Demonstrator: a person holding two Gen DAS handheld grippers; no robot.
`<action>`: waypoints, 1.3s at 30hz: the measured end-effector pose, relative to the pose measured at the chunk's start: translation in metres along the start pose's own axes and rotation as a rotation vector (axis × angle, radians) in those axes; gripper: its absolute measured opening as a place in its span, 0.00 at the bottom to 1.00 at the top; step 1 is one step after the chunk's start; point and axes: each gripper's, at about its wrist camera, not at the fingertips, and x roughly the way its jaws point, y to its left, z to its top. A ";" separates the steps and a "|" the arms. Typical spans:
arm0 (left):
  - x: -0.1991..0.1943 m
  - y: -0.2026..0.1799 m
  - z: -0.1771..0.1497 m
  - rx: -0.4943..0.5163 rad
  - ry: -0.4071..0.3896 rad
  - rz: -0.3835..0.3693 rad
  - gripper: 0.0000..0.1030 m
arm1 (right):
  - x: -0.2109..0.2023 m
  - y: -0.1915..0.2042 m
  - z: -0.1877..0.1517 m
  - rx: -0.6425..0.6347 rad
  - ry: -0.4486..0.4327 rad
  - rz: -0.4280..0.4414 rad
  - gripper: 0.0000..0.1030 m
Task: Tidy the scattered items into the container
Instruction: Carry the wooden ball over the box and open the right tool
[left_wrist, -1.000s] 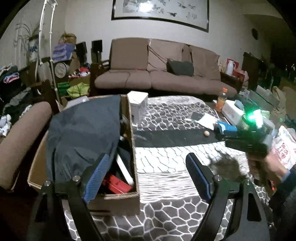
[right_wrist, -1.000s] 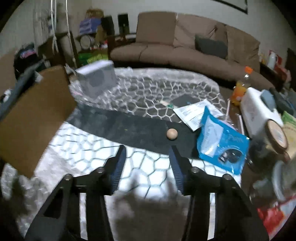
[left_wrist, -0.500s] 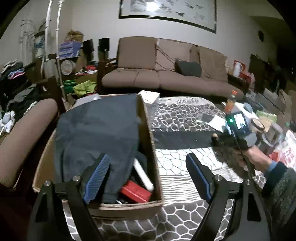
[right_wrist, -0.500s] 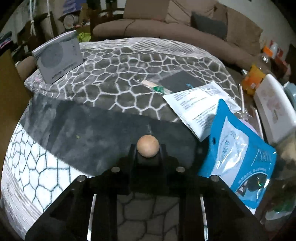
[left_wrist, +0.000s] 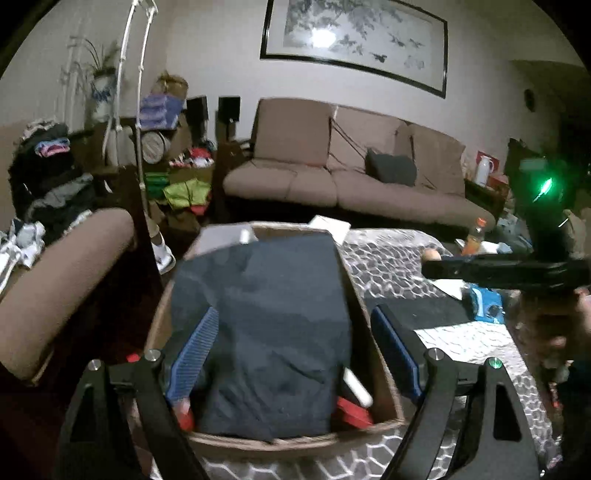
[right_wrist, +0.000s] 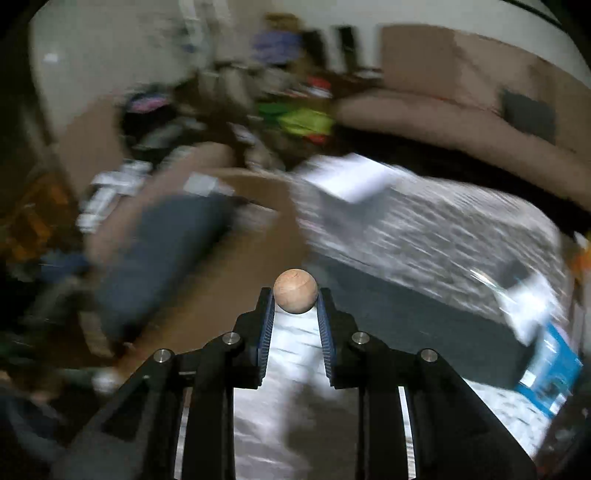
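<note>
Left wrist view: your left gripper is hanging with its jaws spread wide and nothing in them, right over the open brown cardboard box sitting on the table with the grey honeycomb-pattern cloth. A dark navy folded cloth is covering most of the box, with a red flat item and a white stick-like thing peeking out at the near right corner. Over on the right your other tool is coming in sideways, the ball just showing at its tip.

Right wrist view: your right gripper is pinching the small round light-wood ball right at the very tips of its blue ribbed pads, jaws narrowed down to the ball's width. Everything behind is smeared, so you're swinging fast toward the box.

I'd say you're carrying the ball over for the drop. That tip grip on a round thing looks sketchy to me, so I'd be slowing the swing. The navy cloth is mounded, so a ball let go on top could roll straight off; aim for the gap near the red item and get low before opening. The blue plastic packet is waiting on the table for later.
</note>
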 end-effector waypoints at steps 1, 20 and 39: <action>0.000 0.005 0.000 -0.006 -0.003 -0.009 0.83 | 0.003 0.014 0.005 -0.008 -0.004 0.038 0.22; 0.014 0.047 -0.016 0.011 0.126 -0.038 0.83 | 0.058 0.079 0.026 -0.049 0.056 0.124 0.60; 0.005 -0.099 -0.038 0.188 0.047 -0.336 0.83 | -0.146 -0.095 -0.096 0.309 -0.108 -0.444 0.72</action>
